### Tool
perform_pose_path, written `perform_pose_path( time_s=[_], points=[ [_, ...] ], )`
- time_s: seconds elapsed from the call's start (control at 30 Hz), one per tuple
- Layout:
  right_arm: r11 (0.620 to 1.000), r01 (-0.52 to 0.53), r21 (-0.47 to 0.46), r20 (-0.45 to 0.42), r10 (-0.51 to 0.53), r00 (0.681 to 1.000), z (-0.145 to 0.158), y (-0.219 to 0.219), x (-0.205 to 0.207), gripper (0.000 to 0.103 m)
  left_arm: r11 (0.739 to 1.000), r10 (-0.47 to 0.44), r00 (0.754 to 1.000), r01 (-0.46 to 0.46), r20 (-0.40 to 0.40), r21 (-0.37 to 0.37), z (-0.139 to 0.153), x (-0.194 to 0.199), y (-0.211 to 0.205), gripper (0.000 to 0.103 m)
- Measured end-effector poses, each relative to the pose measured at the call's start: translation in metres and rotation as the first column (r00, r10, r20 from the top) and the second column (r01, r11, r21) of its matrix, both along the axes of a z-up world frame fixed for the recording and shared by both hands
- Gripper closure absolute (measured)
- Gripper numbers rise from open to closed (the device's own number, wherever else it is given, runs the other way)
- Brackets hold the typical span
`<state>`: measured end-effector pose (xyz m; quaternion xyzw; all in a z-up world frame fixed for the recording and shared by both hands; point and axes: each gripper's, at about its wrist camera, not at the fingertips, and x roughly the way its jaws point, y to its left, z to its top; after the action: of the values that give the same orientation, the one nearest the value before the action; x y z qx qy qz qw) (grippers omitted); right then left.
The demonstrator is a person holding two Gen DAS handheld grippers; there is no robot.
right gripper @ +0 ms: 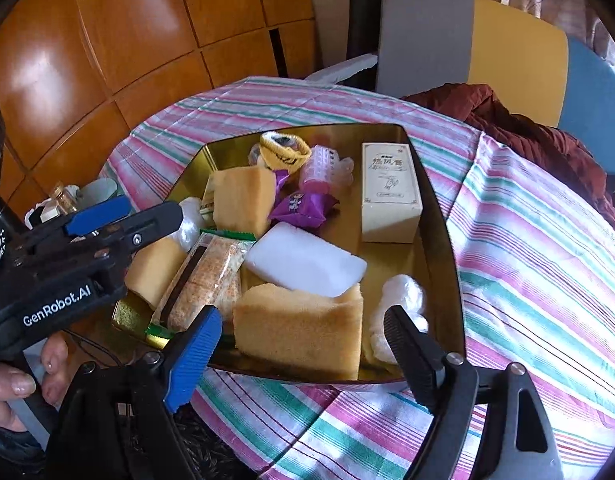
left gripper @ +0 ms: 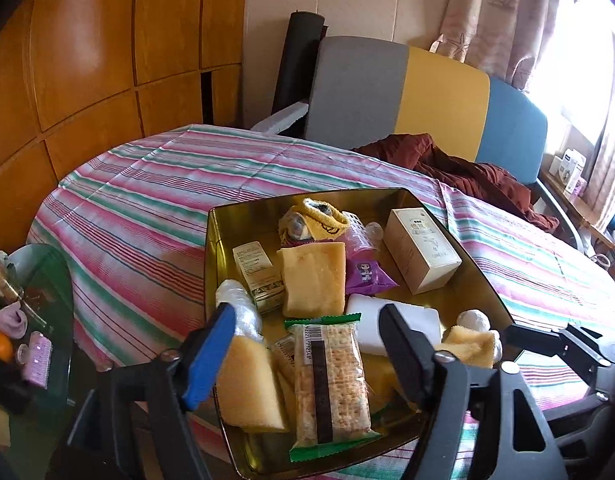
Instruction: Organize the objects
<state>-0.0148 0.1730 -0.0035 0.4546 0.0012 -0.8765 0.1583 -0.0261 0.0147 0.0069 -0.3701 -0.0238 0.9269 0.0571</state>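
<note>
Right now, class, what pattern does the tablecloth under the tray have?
The tablecloth has pink, green and white stripes, clearest in the right wrist view.

Daylight enters from the window (left gripper: 587, 80) at upper right, which is overexposed to white in the left wrist view. The wood panels (right gripper: 47, 80) carry soft glare patches, and the gold tray (right gripper: 439, 216) reflects light along its inner wall. Fisheye distortion bends straight lines toward the dark vignetted corners. Focus is soft throughout; small print on packages is unreadable.
</note>
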Motion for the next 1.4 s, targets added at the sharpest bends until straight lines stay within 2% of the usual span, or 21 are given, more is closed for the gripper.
perform_pose_path(
  time_s=[0.23, 0.3, 0.6, 0.73, 0.93, 1.4],
  points=[
    [0.998, 0.069, 0.008, -0.037, -0.069, 0.997, 0.006, 0.006, 0.007, 0.018, 1.000, 0.024, 0.999, -0.024, -0.023, -0.021, 0.005, 0.008, 0.000, 0.010],
    [0.996, 0.088, 0.003, -0.048, -0.088, 0.995, 0.008, 0.009, 0.010, 0.018, 0.999, 0.031, 0.999, -0.032, -0.033, -0.026, 0.007, 0.011, 0.001, 0.000],
    [0.992, 0.128, 0.004, -0.069, -0.128, 0.989, 0.012, 0.016, 0.023, 0.018, 0.996, 0.065, 0.997, -0.068, -0.048, -0.063, 0.015, 0.021, 0.005, 0.000],
    [0.984, 0.176, 0.027, -0.108, -0.172, 0.979, 0.017, 0.019, 0.032, 0.018, 0.992, 0.090, 0.995, -0.094, -0.050, -0.087, 0.016, 0.026, 0.011, 0.000],
    [0.963, 0.262, 0.055, -0.155, -0.251, 0.956, 0.023, 0.029, 0.037, 0.018, 0.994, 0.083, 0.996, -0.084, -0.023, -0.064, 0.013, 0.031, 0.018, 0.000],
    [0.963, 0.264, 0.064, -0.134, -0.253, 0.958, 0.017, 0.030, 0.034, 0.018, 0.994, 0.088, 0.994, -0.091, -0.059, -0.054, 0.012, 0.037, 0.021, 0.000]
  ],
)
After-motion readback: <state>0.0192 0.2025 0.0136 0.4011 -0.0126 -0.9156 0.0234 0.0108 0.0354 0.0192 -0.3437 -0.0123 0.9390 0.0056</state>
